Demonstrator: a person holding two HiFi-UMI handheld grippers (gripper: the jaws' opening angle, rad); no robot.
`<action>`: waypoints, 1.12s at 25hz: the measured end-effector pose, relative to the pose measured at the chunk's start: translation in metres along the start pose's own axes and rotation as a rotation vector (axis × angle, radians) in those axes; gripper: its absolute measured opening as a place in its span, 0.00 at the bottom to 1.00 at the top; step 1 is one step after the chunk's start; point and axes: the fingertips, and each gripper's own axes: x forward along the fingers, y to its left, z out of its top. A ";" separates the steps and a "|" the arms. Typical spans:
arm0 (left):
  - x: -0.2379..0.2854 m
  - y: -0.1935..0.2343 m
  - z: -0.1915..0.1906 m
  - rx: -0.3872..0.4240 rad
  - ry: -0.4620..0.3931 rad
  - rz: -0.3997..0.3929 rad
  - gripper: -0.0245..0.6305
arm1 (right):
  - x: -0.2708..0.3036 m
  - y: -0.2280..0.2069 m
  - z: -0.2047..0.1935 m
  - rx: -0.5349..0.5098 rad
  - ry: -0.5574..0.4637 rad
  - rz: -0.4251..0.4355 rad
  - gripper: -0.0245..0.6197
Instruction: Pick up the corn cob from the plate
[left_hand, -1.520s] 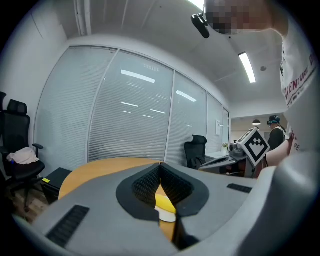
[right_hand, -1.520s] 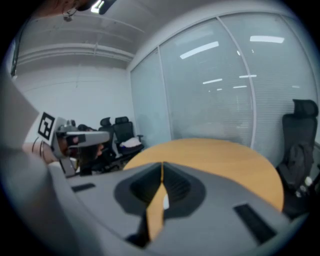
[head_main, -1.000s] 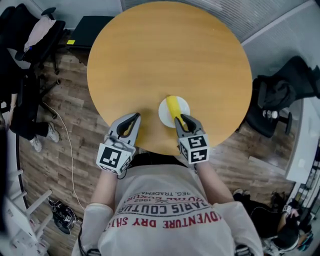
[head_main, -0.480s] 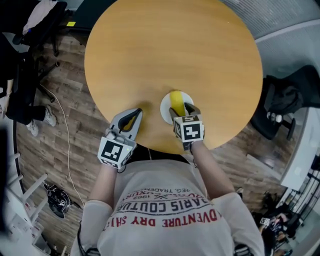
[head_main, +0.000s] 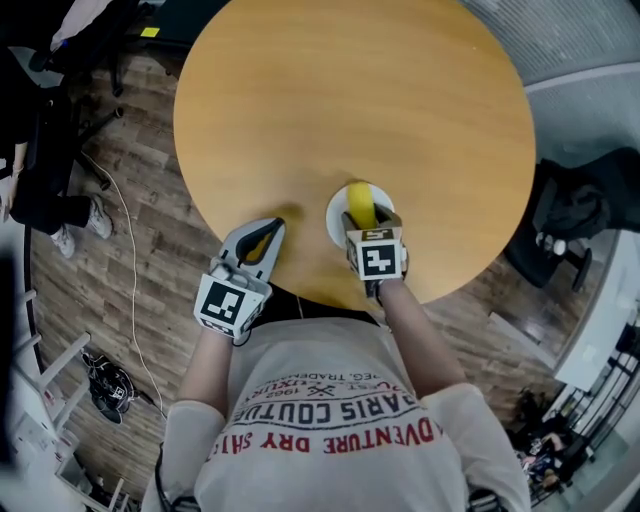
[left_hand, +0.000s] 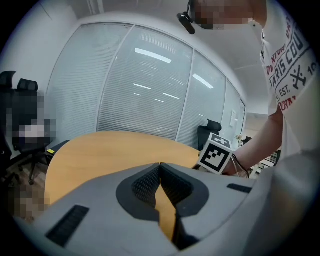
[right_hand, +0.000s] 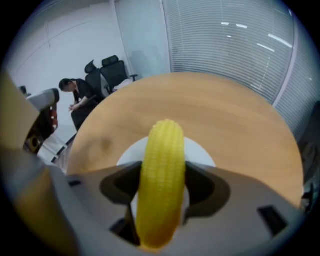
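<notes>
Yellow corn cob (right_hand: 162, 185) is seen lying lengthwise between the jaws of the right gripper (right_hand: 161, 170), which are spread wide to either side of it. The cob is rested on the white plate (right_hand: 200, 152) beneath the jaws, its far end reaching out beyond their tips; whether the pads touch it cannot be told. The jaws of the left gripper (left_hand: 159, 165) are brought together at their tips with nothing between them, and are held over the wooden tabletop (left_hand: 100, 150).
</notes>
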 end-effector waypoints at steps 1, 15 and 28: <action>0.000 0.000 0.000 -0.001 -0.003 0.000 0.09 | 0.000 -0.001 0.000 0.000 -0.004 -0.001 0.45; -0.004 -0.008 0.018 0.039 -0.017 -0.035 0.09 | -0.018 0.000 0.006 0.036 -0.069 0.013 0.46; -0.015 -0.024 0.056 0.108 -0.083 -0.079 0.09 | -0.134 0.010 0.071 0.057 -0.447 0.029 0.45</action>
